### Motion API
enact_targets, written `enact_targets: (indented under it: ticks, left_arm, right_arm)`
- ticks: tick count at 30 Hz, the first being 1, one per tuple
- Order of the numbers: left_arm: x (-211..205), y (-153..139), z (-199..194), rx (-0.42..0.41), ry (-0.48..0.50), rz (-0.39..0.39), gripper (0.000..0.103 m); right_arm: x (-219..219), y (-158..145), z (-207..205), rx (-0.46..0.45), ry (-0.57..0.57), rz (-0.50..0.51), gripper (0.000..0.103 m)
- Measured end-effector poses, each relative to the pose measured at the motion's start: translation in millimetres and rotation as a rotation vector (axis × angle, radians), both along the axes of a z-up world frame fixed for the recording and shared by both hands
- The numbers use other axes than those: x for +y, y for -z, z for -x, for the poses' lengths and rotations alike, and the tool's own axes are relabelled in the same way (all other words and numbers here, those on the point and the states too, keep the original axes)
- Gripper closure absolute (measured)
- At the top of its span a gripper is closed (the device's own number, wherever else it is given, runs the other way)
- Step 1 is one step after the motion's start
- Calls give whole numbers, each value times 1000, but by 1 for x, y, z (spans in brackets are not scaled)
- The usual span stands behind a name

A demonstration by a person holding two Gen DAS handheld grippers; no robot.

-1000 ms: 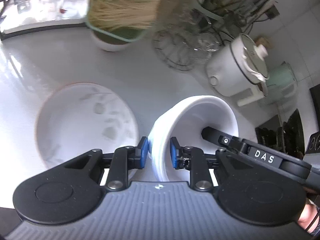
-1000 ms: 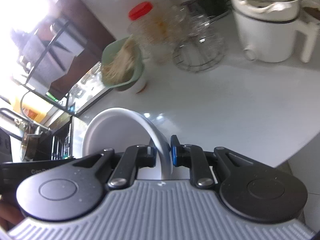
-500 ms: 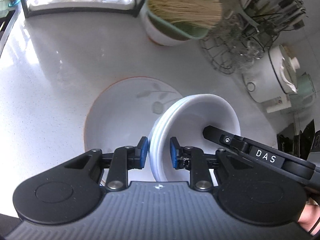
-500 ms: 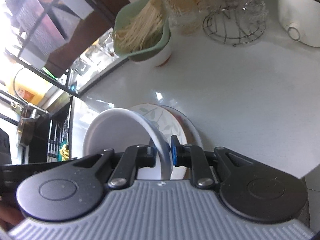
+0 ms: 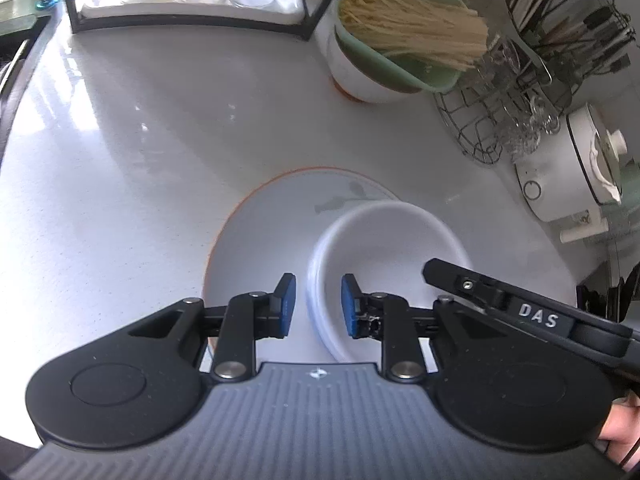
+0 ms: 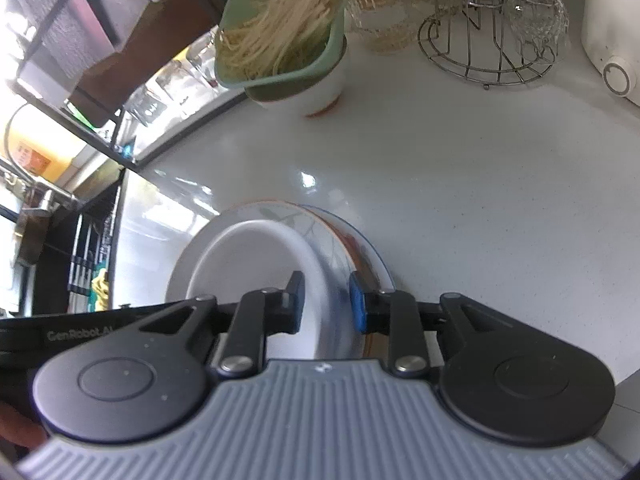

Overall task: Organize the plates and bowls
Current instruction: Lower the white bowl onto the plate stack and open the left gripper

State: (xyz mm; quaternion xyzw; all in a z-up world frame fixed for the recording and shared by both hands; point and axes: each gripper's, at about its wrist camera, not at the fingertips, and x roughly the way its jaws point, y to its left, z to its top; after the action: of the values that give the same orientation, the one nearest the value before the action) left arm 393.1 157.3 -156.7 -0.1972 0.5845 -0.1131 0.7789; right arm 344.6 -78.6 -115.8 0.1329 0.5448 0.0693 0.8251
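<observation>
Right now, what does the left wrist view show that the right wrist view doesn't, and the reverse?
Only the left wrist view shows the utensil holder and the white cooker's lid. Only the right wrist view shows a second, blue-rimmed plate under the orange-rimmed plate. Both show the white bowl set on that plate, its rim between the opening jaws of the left gripper and right gripper, and the green noodle container.

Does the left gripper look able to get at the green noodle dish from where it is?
Probably yes. The left gripper is opening, its jaws astride the white bowl's rim, and only bare counter lies between it and the noodle dish.
</observation>
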Motion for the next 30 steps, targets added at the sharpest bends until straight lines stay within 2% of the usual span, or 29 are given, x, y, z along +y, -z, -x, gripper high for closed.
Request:
enact_targets:
  ticks: [2, 8, 14, 22, 30]
  left_arm:
    - [2, -5, 3, -8, -20, -13, 70]
    - [11, -42, 25, -90, -66, -38, 70]
    - [6, -96, 60, -215, -107, -80, 70]
    - [-12, -160, 119, -357, -130, -119, 70]
    - [-33, -200, 190, -468, -163, -136, 70]
  right_arm:
    - [0, -7, 2, -21, -7, 8, 60]
    - [1, -42, 18, -124, -54, 4, 60]
    - [-4, -84, 42, -244, -103, 2, 60]
    - [-20, -140, 89, -422, -136, 2, 60]
    - [-40, -175, 147, -550, -151, 4, 60]
